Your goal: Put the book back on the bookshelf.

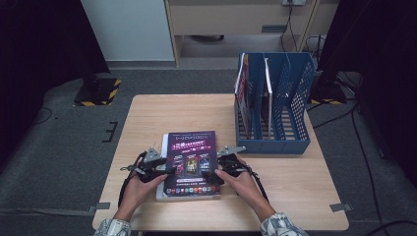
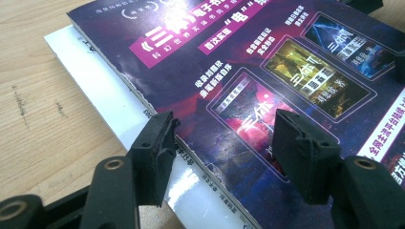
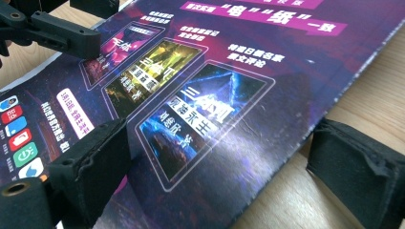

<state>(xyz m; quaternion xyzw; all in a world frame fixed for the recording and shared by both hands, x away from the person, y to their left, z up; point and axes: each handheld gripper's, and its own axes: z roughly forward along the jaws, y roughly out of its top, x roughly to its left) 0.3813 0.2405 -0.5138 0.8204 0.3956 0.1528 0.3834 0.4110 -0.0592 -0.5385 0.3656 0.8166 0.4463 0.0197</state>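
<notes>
Purple-covered magazine [image 1: 191, 160] lies on a white booklet [image 2: 112, 114] near the wooden table's [image 1: 162, 115] front edge. Both the left gripper [image 2: 222, 138] and right gripper [image 3: 224, 162] straddle its side edges, jaws spread, not clamping. A blue file rack [image 1: 290, 98] stands at the table's far right, over grey carpet.

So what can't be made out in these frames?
- White book, left gripper view: mostly hidden under the purple glossy magazine.
- Items in the blue plastic file rack, high view: too small to identify.
- Left gripper, right gripper: jaws straddle the magazine's edges; contact unclear.

Purple magazine cover [image 2: 267, 81] carries Chinese print: "三体", "电", "纸", "首次实现"; rest blurred.
</notes>
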